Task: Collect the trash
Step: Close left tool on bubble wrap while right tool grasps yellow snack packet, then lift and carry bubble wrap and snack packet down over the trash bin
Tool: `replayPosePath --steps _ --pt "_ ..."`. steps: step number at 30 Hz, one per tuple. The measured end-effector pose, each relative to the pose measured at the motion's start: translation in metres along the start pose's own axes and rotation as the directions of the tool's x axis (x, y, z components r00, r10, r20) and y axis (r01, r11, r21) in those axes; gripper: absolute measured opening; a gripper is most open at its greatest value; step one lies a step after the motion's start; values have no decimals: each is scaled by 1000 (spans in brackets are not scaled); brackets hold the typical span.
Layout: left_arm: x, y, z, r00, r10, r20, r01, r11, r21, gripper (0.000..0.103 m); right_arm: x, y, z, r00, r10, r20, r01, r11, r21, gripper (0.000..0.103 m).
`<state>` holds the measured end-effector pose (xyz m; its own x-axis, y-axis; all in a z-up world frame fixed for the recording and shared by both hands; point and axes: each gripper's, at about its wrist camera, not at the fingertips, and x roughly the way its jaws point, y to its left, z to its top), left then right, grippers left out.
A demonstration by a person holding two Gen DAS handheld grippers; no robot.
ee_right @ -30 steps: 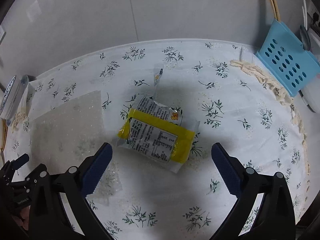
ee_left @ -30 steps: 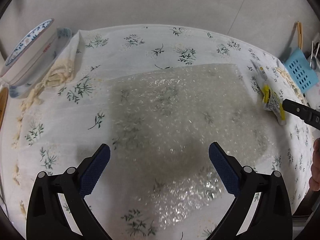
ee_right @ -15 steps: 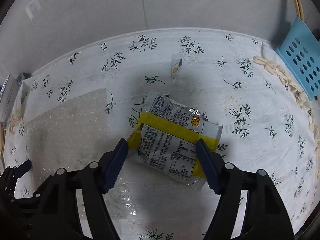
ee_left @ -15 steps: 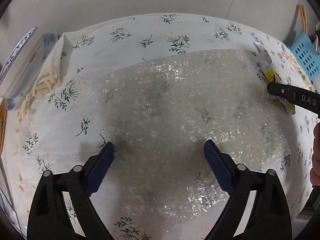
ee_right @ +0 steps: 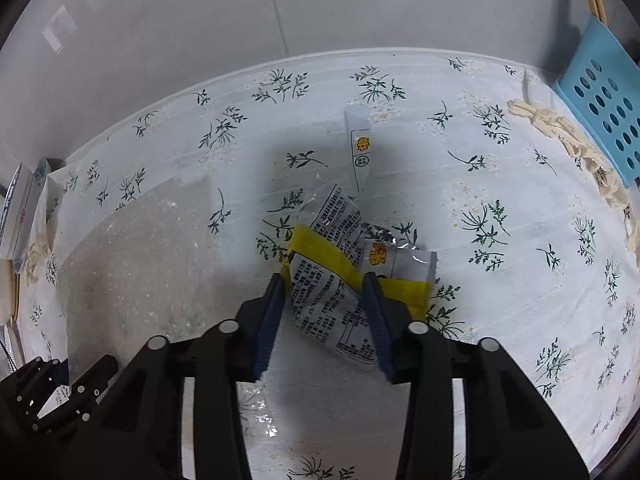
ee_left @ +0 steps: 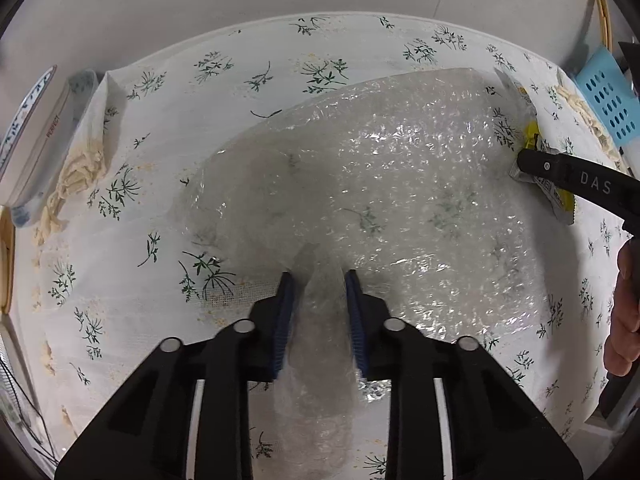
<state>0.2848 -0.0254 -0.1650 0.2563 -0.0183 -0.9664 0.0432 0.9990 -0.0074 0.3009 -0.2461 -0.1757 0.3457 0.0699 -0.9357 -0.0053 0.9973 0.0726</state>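
Left wrist view: the left gripper (ee_left: 318,280) has just been closing, and its jaws are now clamped on a bunched fold of the bubble wrap sheet (ee_left: 400,184), which lies across the centre of the floral tablecloth (ee_left: 224,92). The sheet is judged very light, soft and springy; a pinch on a gathered ridge near the edge, as here, should hold better than a flat face, which may slip. At 9 o'clock a patterned bowl (ee_left: 28,120) stands on edge; its contents cannot be seen. At 2 o'clock a blue perforated basket (ee_left: 608,100) shows only its wall.

Right wrist view: the right gripper (ee_right: 324,292) has also just been closing, and its jaws are clamped on the crumpled yellow snack wrapper (ee_right: 340,272) at centre. The film is judged light, slick and crinkly. A small torn sachet strip (ee_right: 360,148) lies at 12 o'clock, apart from the wrapper.
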Motion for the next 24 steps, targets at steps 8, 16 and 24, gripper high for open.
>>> replayPosePath --steps 8,16,24 --pt "-7 10 8 999 -45 7 46 999 -22 10 -4 -9 7 1000 21 -4 -21 1000 3 22" --pt "-24 27 -9 995 -86 43 87 995 -41 10 -39 -13 1 998 -1 59 3 1000 -31 21" --pt "-38 34 -21 994 -92 59 95 994 -59 10 -72 -6 -16 993 4 114 2 998 -56 21"
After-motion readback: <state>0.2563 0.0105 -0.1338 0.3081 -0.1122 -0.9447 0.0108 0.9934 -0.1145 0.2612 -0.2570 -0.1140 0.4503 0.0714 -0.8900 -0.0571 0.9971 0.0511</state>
